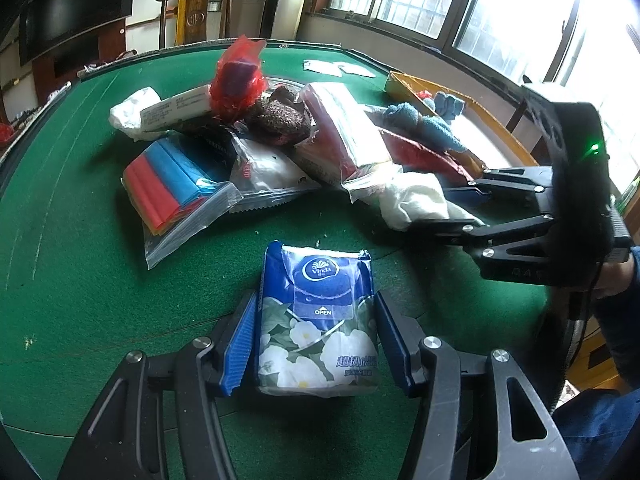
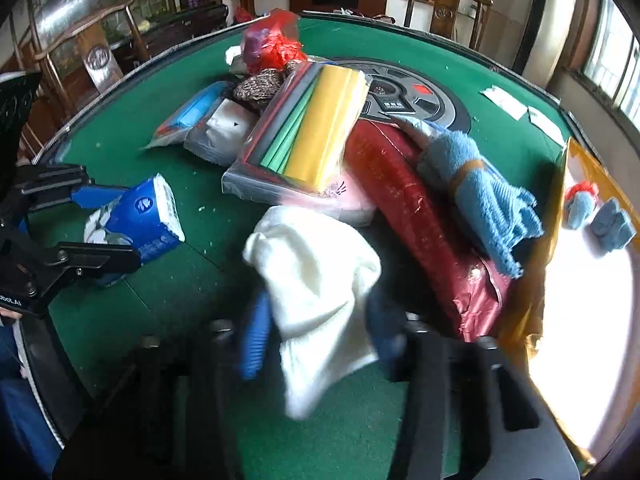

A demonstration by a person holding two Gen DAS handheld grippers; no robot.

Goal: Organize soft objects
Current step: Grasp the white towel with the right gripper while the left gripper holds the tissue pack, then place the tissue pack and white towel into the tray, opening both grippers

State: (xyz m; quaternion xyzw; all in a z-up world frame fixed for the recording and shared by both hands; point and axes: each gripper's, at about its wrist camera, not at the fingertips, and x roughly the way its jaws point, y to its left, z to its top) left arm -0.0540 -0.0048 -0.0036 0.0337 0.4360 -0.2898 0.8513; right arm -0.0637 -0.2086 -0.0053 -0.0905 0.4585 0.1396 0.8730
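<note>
My left gripper [image 1: 316, 340] is shut on a blue Vinda tissue pack [image 1: 318, 320] and holds it just above the green table; the pack also shows in the right wrist view [image 2: 140, 220]. My right gripper [image 2: 316, 332] is shut on a white cloth [image 2: 316, 280], which hangs blurred between its blue fingers; the cloth also shows in the left wrist view [image 1: 412, 200]. A pile of soft goods lies behind: a blue towel [image 2: 480, 188], a red package [image 2: 420, 220], a brown knit piece [image 1: 280, 116] and a red plastic bag [image 1: 236, 80].
A yellow-rimmed tray [image 2: 560, 216] at the right holds small blue cloths [image 2: 612, 224]. A bag of coloured sheets [image 2: 316, 132] and a zip bag of red and blue sheets [image 1: 168, 192] lie in the pile. The green felt table [image 1: 80, 260] has a central console [image 2: 400, 96]. Wooden chairs stand behind.
</note>
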